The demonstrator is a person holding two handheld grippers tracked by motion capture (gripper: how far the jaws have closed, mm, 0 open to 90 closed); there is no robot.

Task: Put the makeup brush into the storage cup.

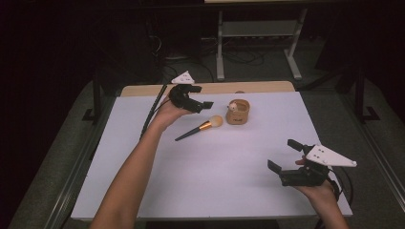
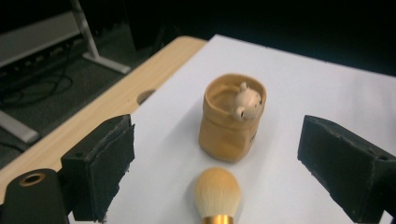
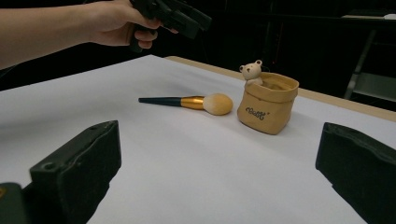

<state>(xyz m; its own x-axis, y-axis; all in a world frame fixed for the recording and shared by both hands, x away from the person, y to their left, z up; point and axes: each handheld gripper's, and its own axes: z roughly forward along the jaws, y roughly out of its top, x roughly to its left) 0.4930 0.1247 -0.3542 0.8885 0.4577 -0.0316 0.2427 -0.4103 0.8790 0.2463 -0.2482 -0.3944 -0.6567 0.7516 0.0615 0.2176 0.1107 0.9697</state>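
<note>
A tan pouch (image 1: 238,111) with a small bear figure on its rim stands upright at the back middle of the white table (image 1: 215,176). A makeup brush (image 1: 199,128) with a dark handle, gold ferrule and beige head lies just left of the pouch, apart from it. My left gripper (image 1: 202,97) hovers open above the brush's head, nothing between its fingers. In the left gripper view the pouch (image 2: 231,123) and the brush head (image 2: 217,189) sit between the open jaws (image 2: 226,161). My right gripper (image 1: 283,155) is open and empty at the front right, facing the brush (image 3: 187,101) and pouch (image 3: 267,108).
A strip of bare wooden tabletop (image 1: 143,89) with a round hole (image 2: 145,96) runs along the far edge. Beyond it are a metal stand (image 1: 258,28) and cables on the dark floor. The left hand and its gripper (image 3: 180,17) hang above the table's far side.
</note>
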